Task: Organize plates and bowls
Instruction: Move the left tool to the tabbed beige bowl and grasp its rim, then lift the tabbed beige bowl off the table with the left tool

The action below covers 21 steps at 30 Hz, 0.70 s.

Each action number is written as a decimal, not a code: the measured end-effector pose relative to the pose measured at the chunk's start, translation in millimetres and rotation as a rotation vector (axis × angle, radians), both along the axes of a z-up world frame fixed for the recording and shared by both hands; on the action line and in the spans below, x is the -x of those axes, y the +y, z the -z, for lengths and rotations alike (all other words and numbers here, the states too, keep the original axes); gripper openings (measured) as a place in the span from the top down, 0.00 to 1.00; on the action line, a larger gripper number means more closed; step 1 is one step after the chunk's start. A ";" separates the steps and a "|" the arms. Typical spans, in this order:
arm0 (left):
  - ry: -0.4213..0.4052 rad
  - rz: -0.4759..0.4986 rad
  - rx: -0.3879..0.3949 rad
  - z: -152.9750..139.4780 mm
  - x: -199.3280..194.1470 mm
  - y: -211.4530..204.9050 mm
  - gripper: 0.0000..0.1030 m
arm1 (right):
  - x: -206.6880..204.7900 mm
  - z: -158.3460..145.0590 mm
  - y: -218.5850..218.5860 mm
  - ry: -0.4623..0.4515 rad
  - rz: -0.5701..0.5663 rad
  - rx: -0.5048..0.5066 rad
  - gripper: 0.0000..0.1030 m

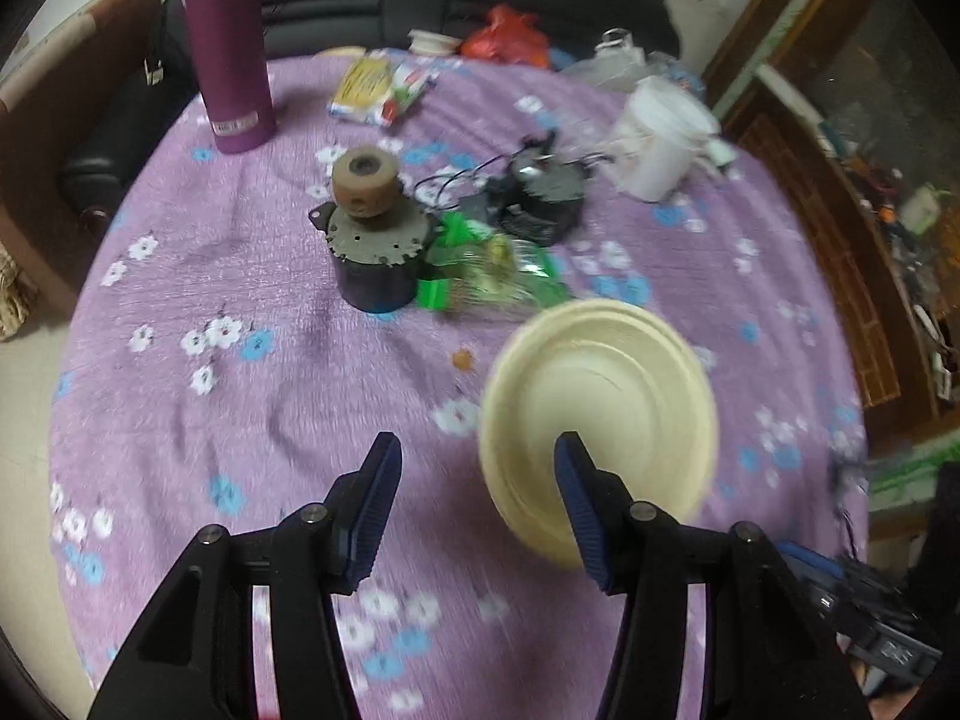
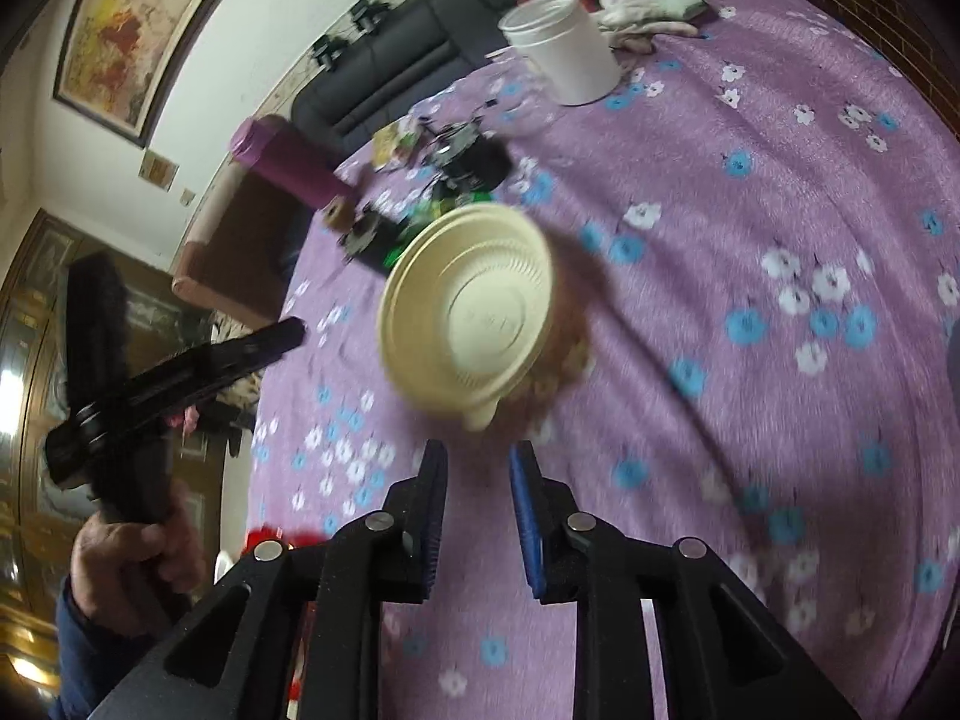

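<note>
Left wrist fisheye is looking steeply down along its own fingers (image 1: 399, 474) at the lower edge, sitting close over the purple floral tablecloth (image 1: 240, 408). Right wrist fisheye is looking down less steeply, rolled, so the wall and framed painting (image 2: 126, 30) are tilting through the upper left. Both views are sharing the cream disposable bowl (image 1: 600, 414) (image 2: 474, 312), the purple bottle (image 1: 225, 42) (image 2: 288, 162), the white tub (image 1: 660, 138) (image 2: 564, 48) and the small motors (image 1: 378, 246). The right view is also catching the left gripper (image 2: 288, 336) at left.
</note>
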<state>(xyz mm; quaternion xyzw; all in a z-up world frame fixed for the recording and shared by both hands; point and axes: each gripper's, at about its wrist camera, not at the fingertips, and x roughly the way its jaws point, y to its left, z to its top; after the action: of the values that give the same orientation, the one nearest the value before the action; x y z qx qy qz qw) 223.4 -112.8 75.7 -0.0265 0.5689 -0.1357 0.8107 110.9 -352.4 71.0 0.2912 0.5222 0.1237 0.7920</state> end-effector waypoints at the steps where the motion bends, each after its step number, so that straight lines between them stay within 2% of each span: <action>1: 0.008 -0.005 0.009 5.2 -6.4 0.1 0.50 | -6.5 4.6 -2.3 0.004 0.007 -0.009 0.74; 9: 0.050 0.008 0.078 31.2 -28.8 -13.3 0.50 | -42.4 38.2 -2.8 0.052 0.013 -0.018 0.70; 11: 0.059 0.004 0.092 33.0 -30.2 -16.3 0.61 | -50.3 44.4 1.9 0.059 0.010 -0.018 0.70; 12: 0.068 0.007 0.092 34.3 -30.0 -18.4 0.73 | -54.0 47.3 3.4 0.059 0.009 -0.021 0.70; 14: 0.066 0.019 0.063 33.6 -26.4 -22.5 0.73 | -60.3 52.0 9.1 0.057 -0.009 -0.028 0.70; 15: 0.053 0.032 0.037 31.9 -22.5 -25.1 0.73 | -62.0 52.7 11.0 0.058 -0.006 0.002 0.71; 18: 0.062 0.066 -0.001 29.4 -10.4 -27.7 0.73 | -65.0 52.2 11.4 0.056 -0.015 0.043 0.82; 21: 0.051 0.104 -0.031 21.3 8.5 -30.6 0.73 | -61.5 47.0 7.1 0.058 -0.027 0.055 0.83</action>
<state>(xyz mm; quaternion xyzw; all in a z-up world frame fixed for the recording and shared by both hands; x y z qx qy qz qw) 214.9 -143.4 54.4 0.0125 0.5919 -0.1682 0.7882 172.4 -345.3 23.9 0.2657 0.5520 0.1114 0.7825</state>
